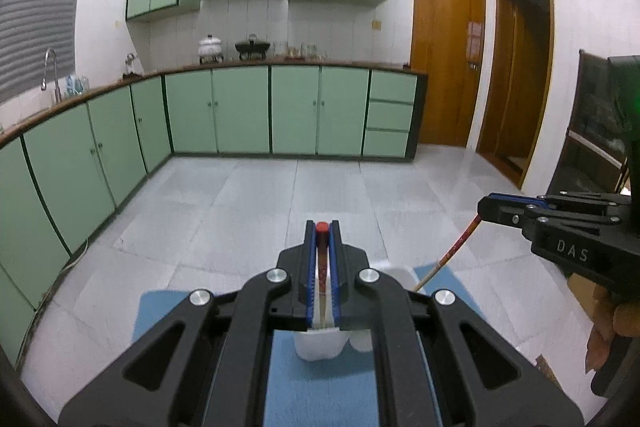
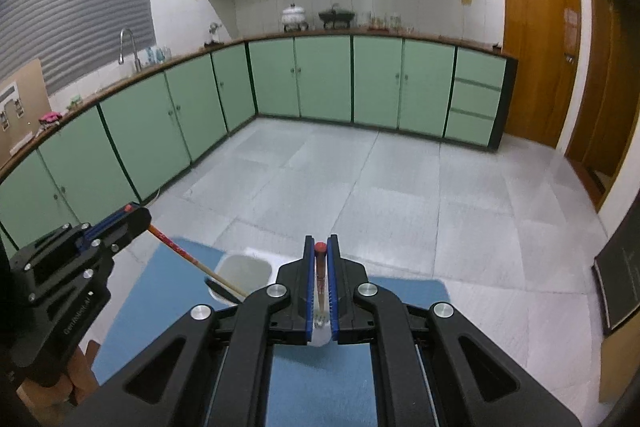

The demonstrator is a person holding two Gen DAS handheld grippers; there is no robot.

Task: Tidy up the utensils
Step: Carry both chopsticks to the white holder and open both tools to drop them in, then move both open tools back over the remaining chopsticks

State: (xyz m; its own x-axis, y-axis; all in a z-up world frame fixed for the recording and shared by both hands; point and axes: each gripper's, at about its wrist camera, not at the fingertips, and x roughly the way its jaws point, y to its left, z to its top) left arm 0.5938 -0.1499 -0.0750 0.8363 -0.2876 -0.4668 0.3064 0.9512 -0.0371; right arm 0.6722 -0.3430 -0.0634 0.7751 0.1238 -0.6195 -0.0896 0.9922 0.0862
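Left claw (image 1: 322, 247) clamped on red-capped wooden chopstick (image 1: 321, 267); right claw (image 2: 321, 259) clamped on matching red-capped chopstick (image 2: 320, 275). Both sticks slant down, tips toward white plastic holder cup (image 2: 246, 269), lower centre, on blue mat (image 2: 320, 379). Left tip nearer rim.

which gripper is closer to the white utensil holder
Left, narrowly. The left gripper hangs right above the white holder, its chopstick angling in; the right gripper is just beside it, also gripping one.
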